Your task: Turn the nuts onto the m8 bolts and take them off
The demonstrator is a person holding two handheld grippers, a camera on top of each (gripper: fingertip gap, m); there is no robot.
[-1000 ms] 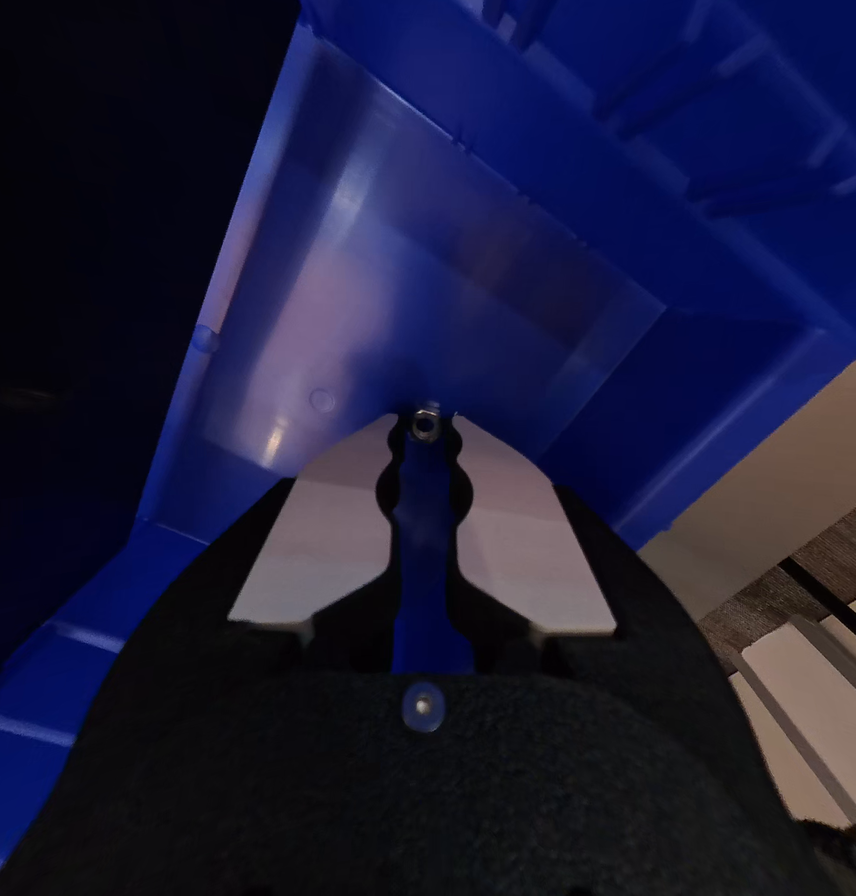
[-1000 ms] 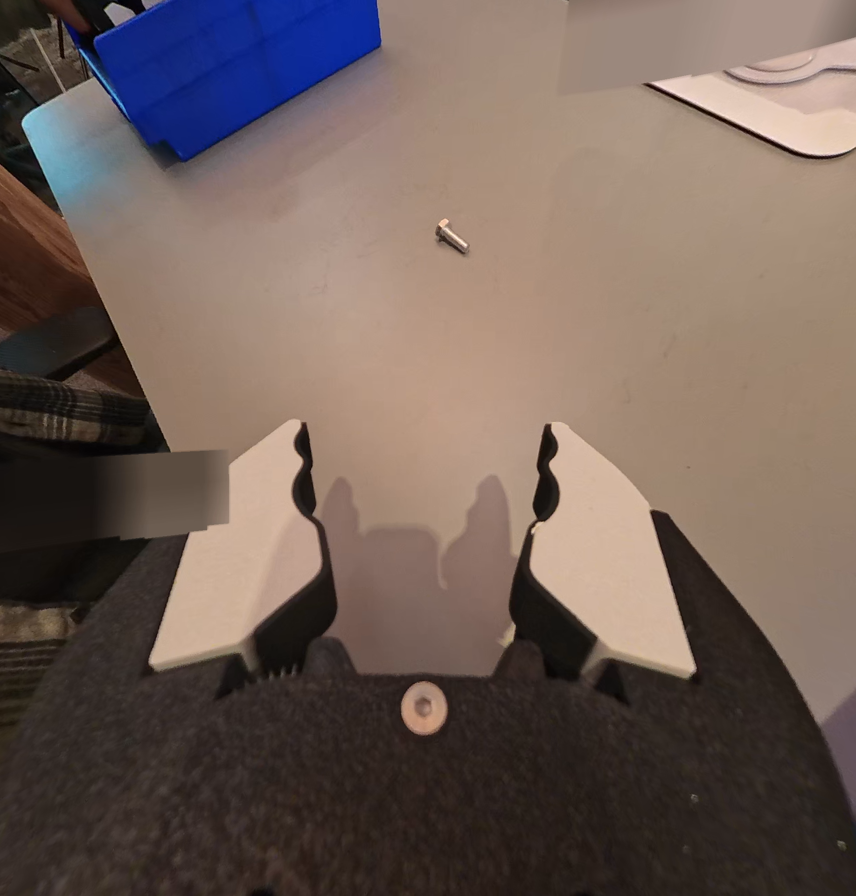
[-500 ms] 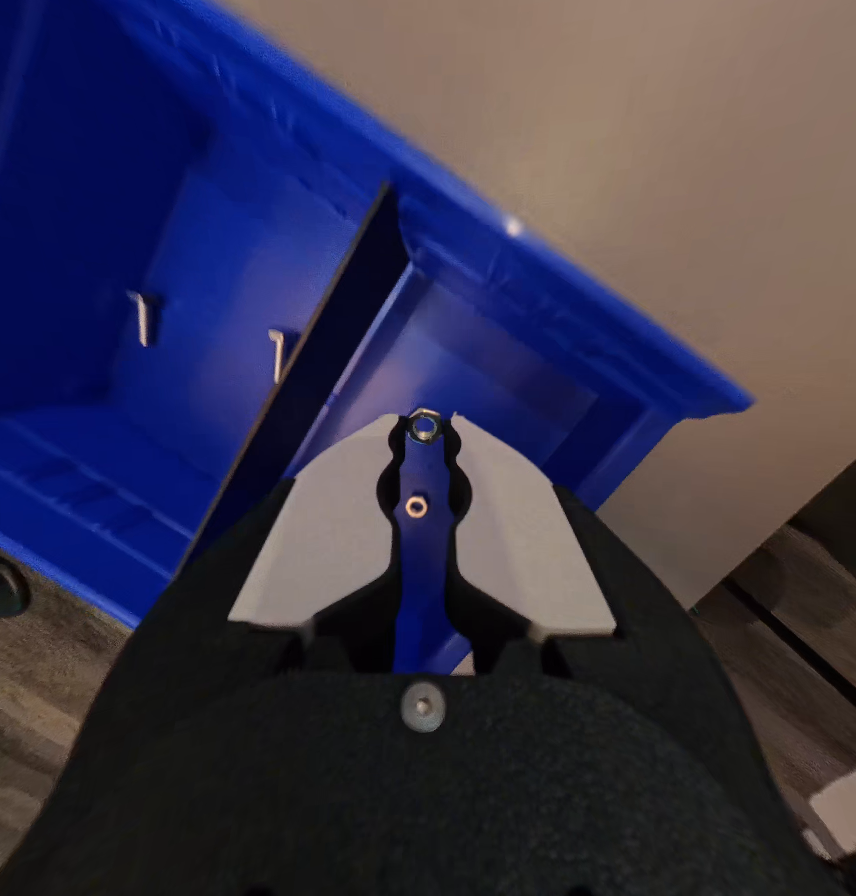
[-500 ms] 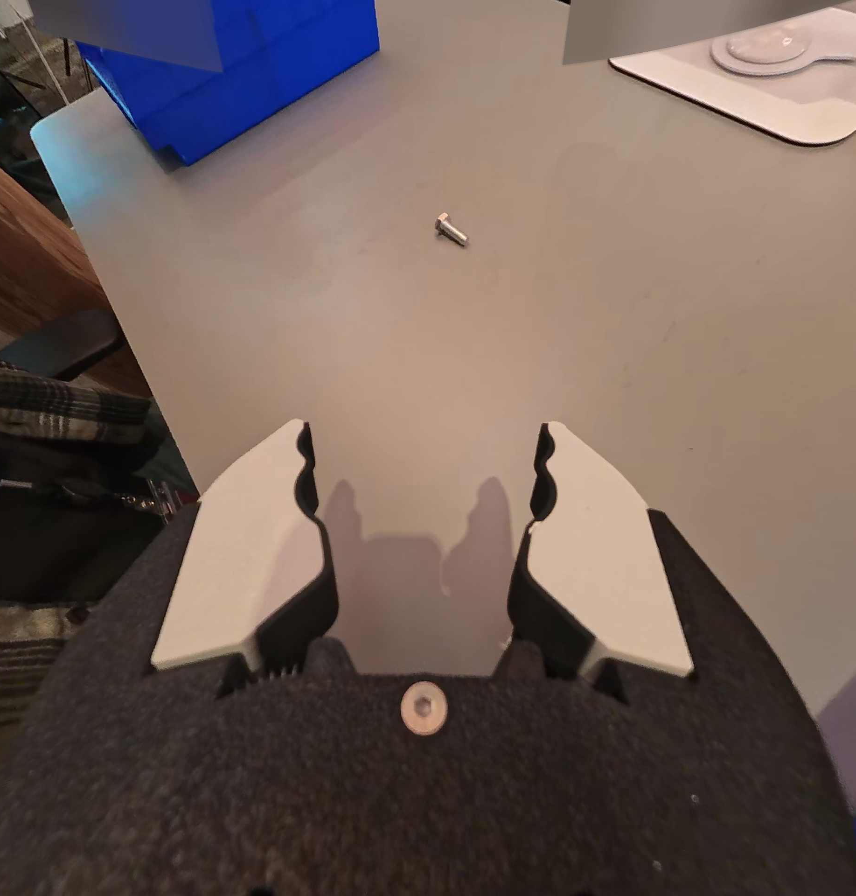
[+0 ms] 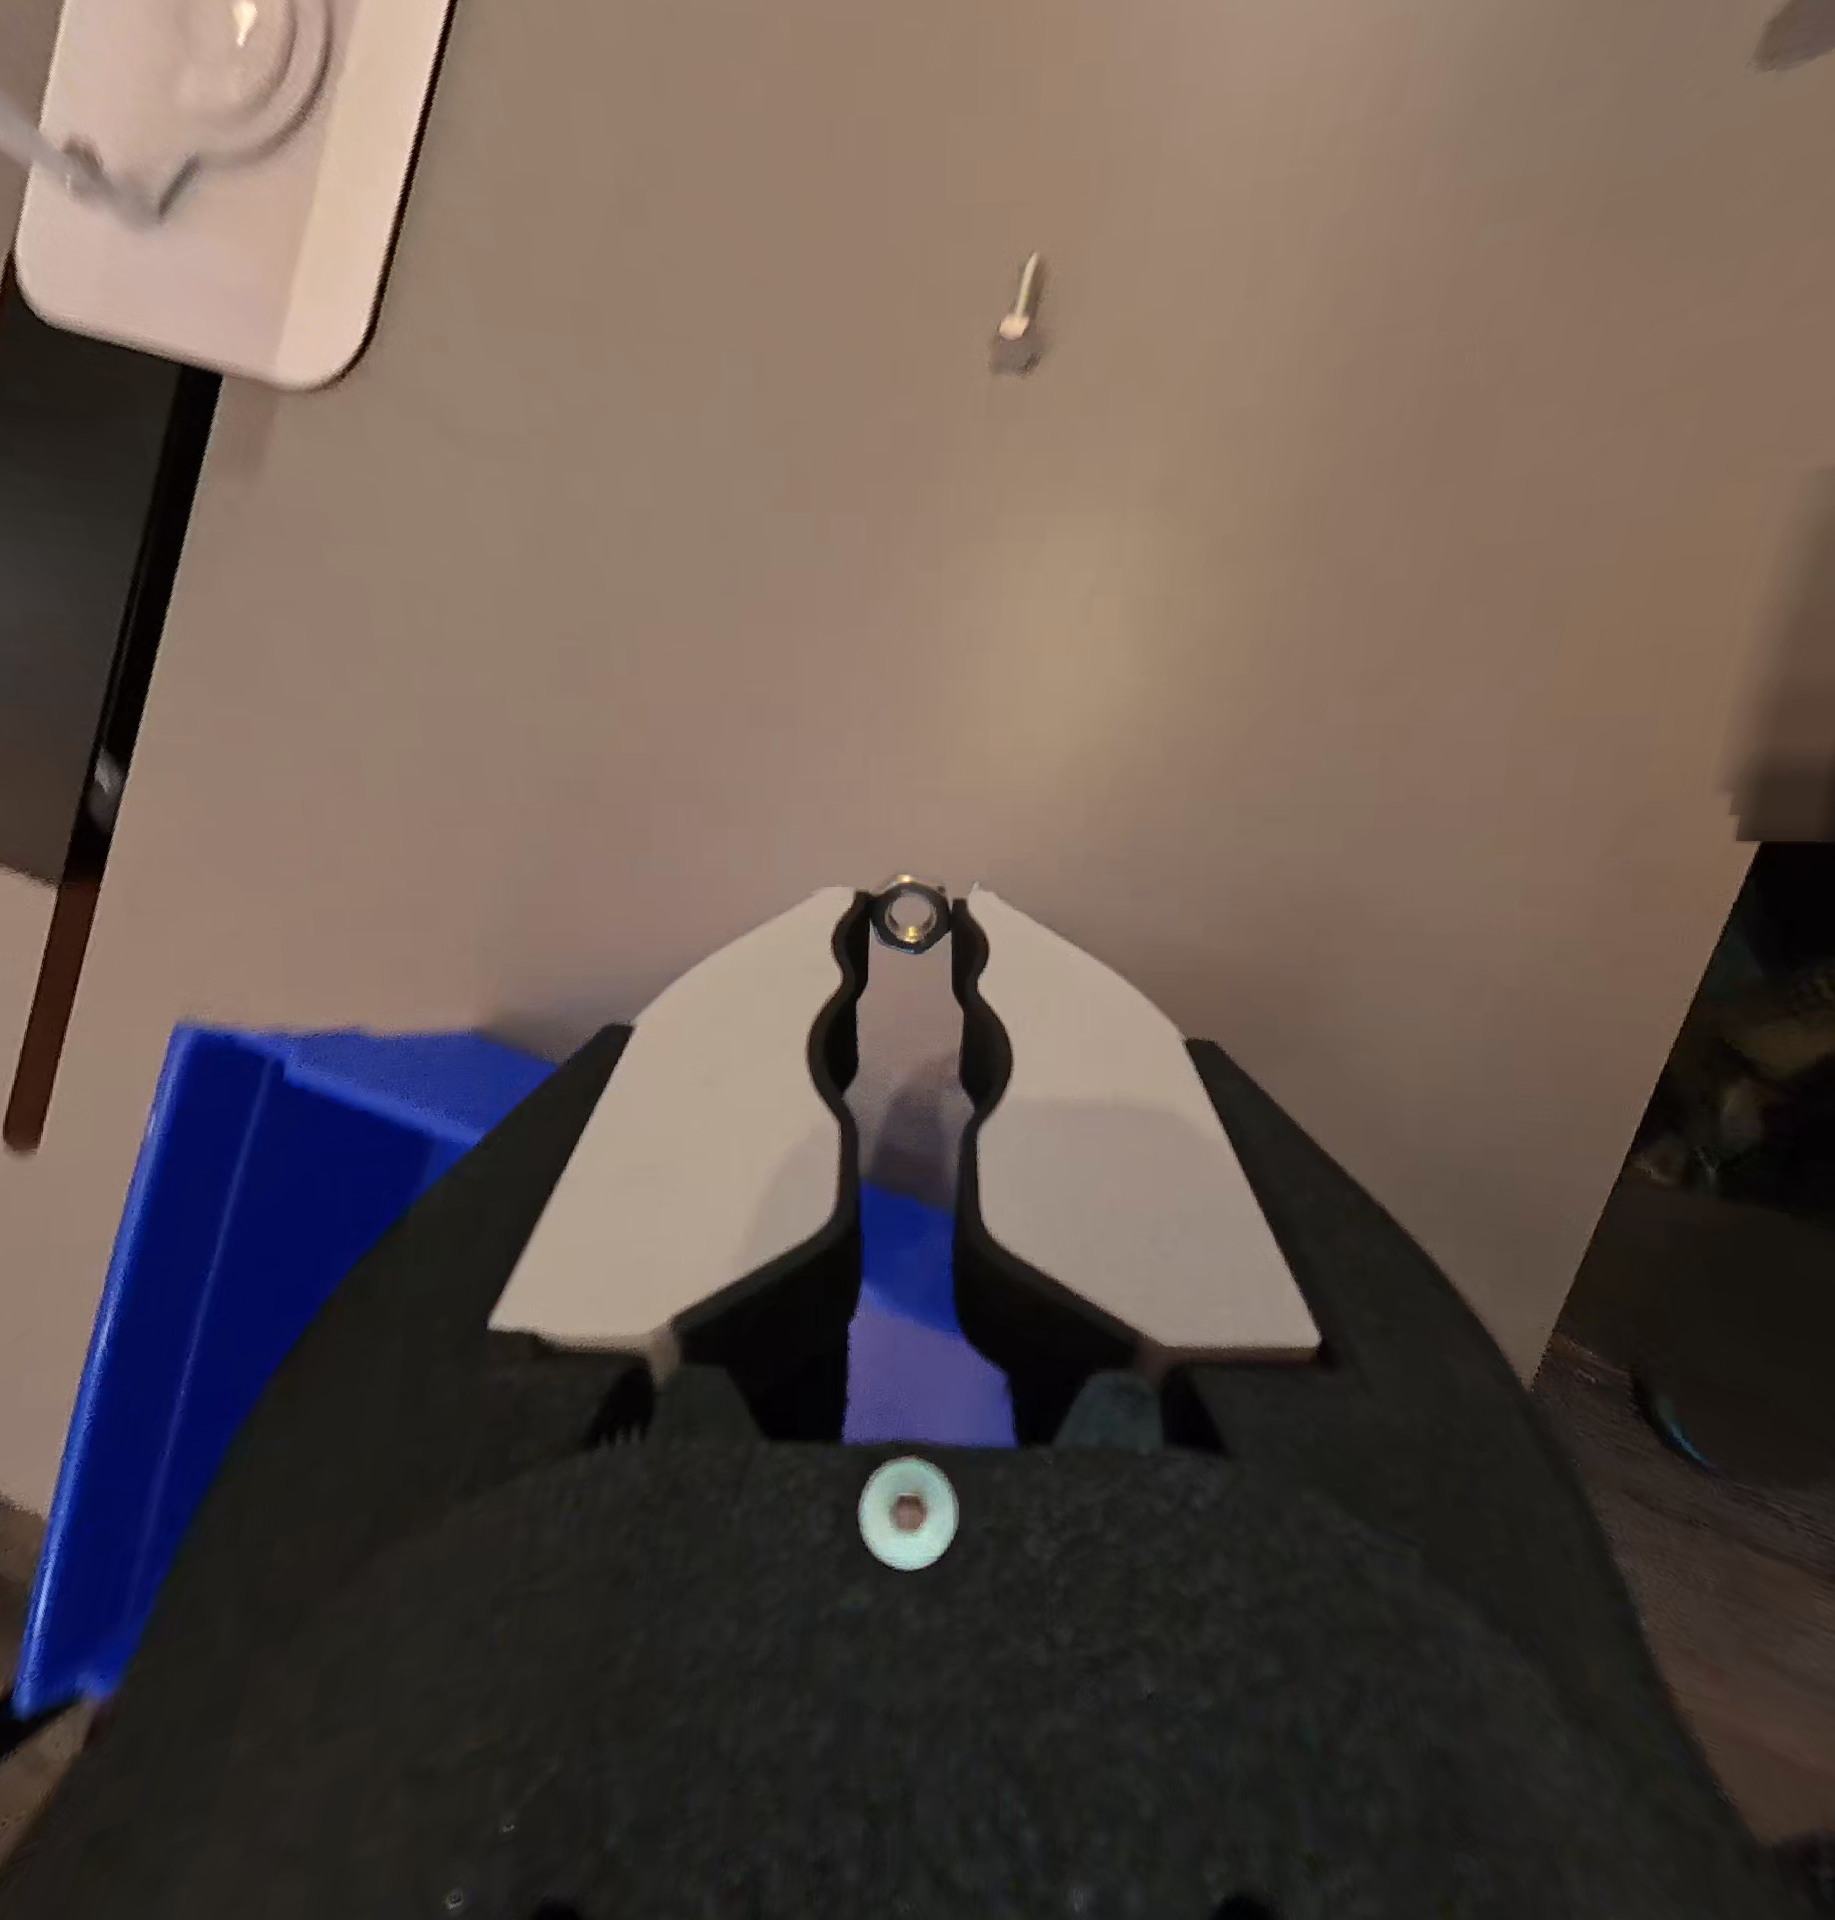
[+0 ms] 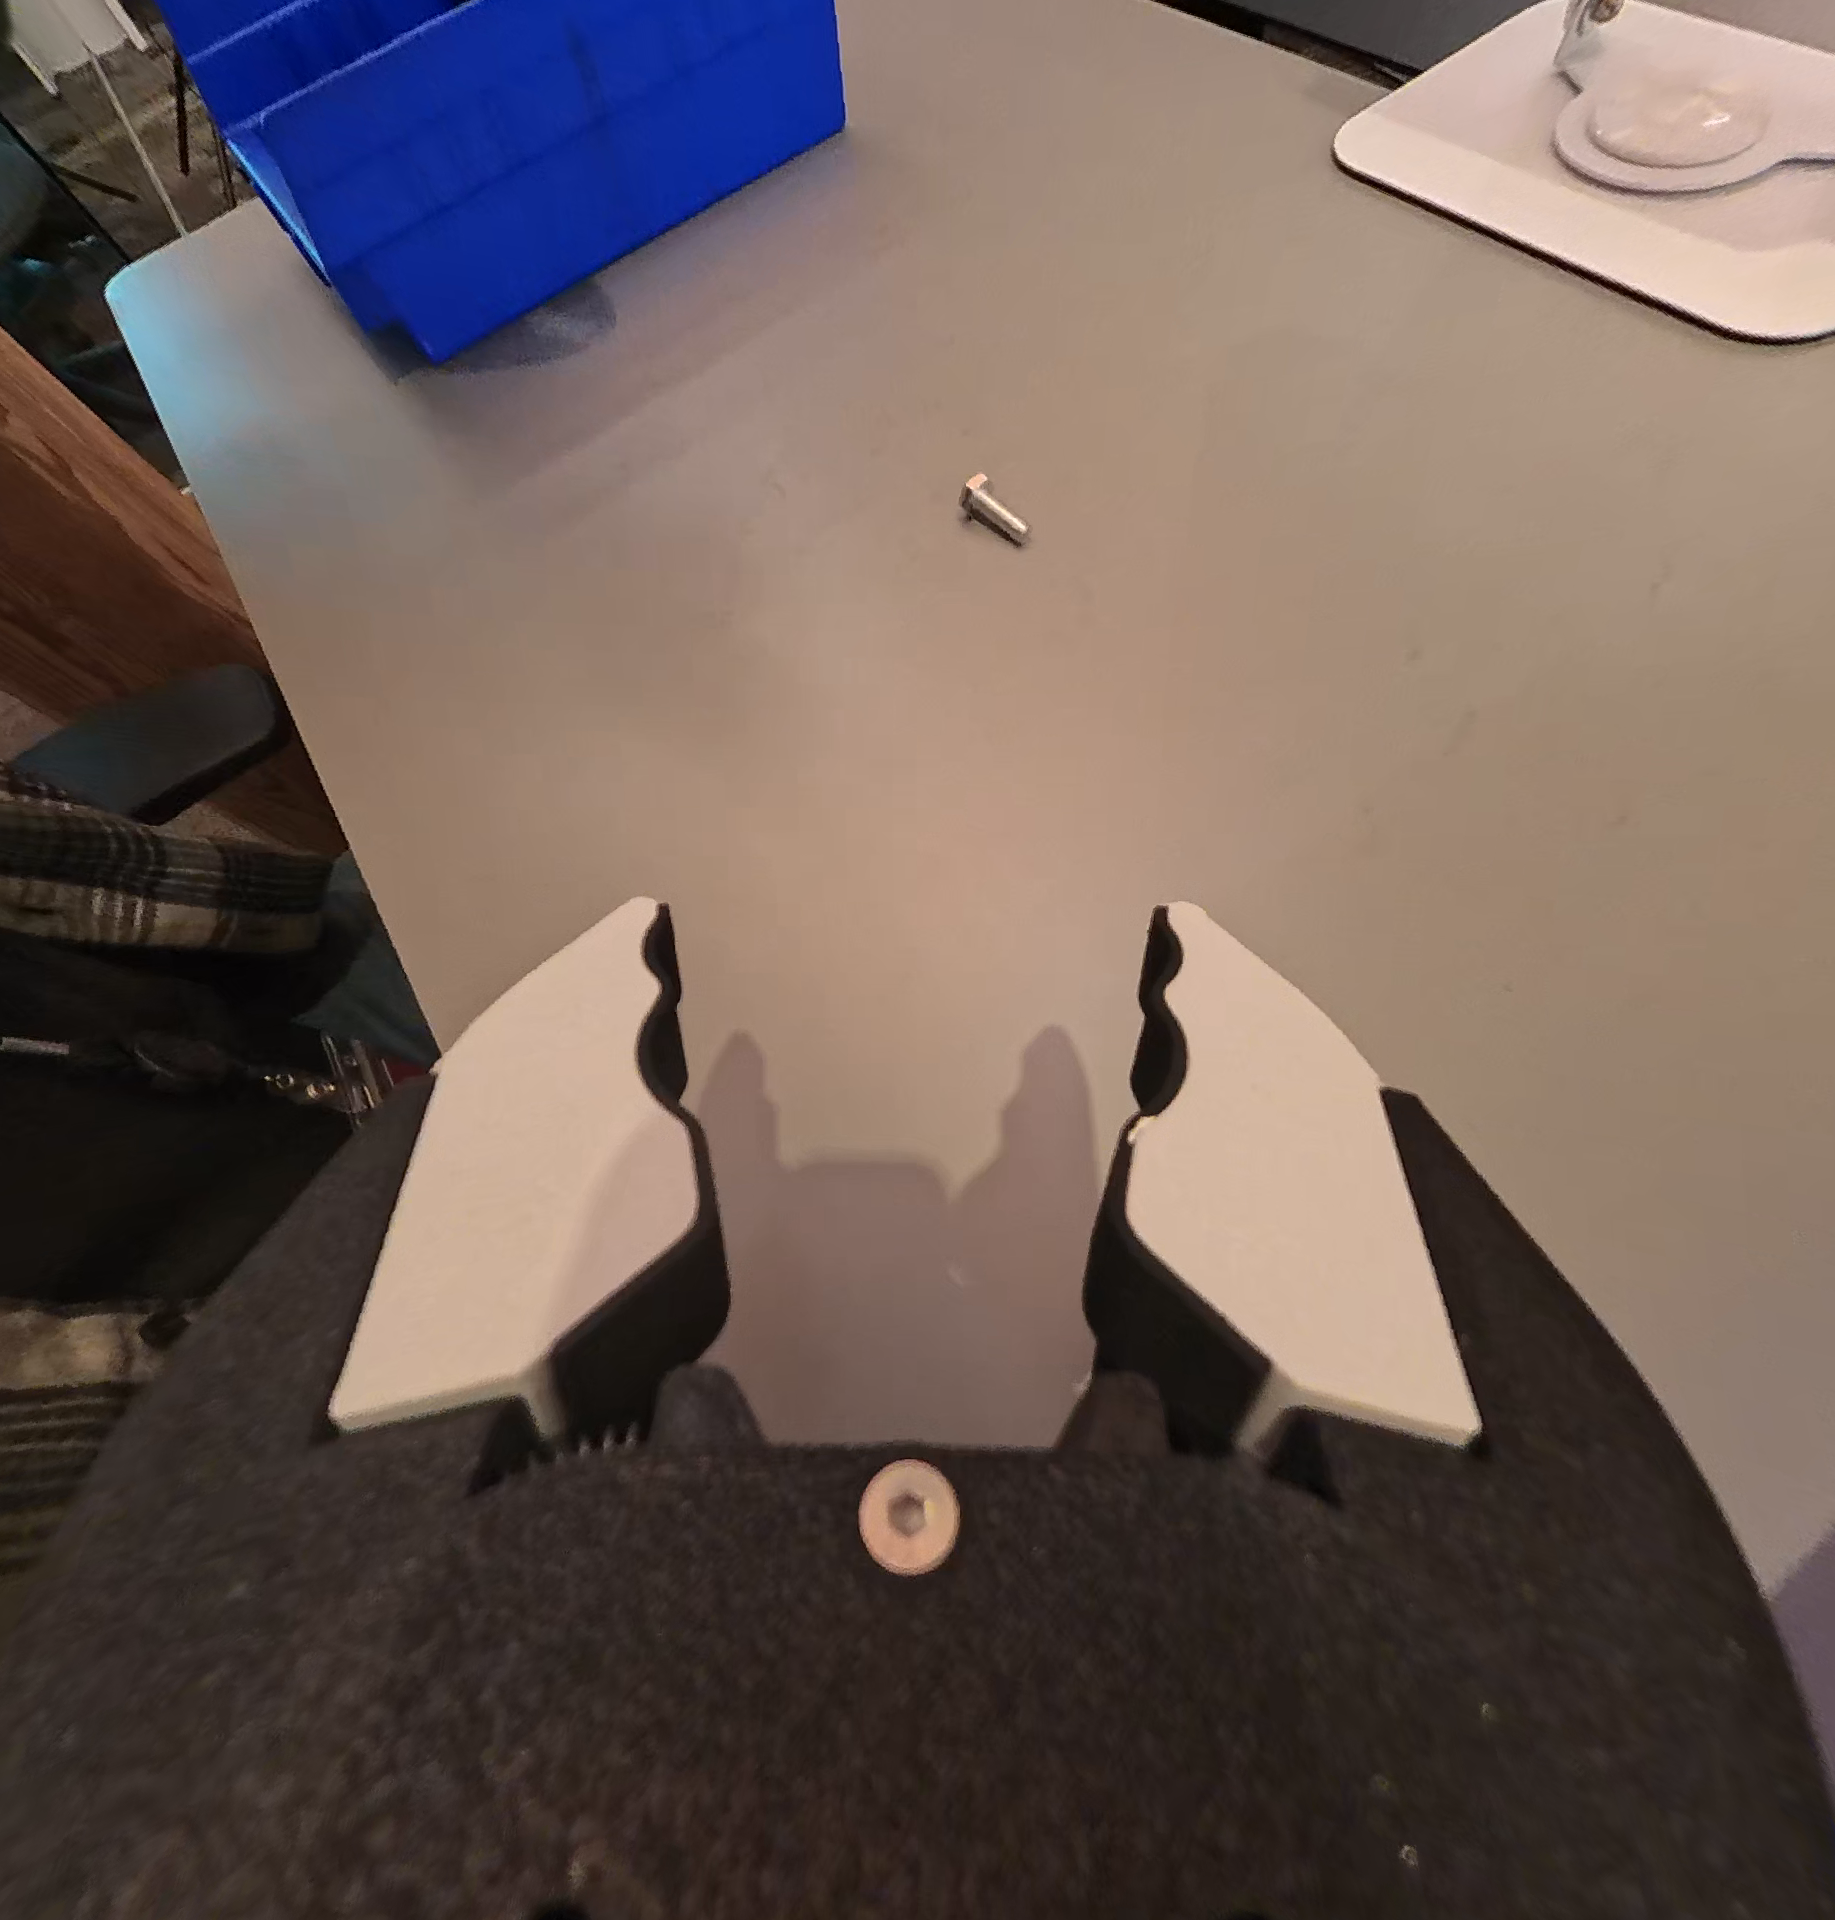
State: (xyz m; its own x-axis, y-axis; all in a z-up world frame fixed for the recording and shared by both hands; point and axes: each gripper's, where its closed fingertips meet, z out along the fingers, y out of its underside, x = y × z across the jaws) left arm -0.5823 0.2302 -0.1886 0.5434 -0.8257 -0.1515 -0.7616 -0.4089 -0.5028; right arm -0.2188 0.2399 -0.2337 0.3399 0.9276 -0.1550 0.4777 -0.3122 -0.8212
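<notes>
Nut (image 5: 910, 916) in left jaws; distant bolt (image 5: 1019, 324) blurred.

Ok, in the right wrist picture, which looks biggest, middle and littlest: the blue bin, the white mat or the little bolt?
1. blue bin, though it is cut off at the top edge.
2. white mat, cut off at the right edge. It looks close to the bin, so that order is unsure.
3. bolt, clearly the littlest.
</notes>
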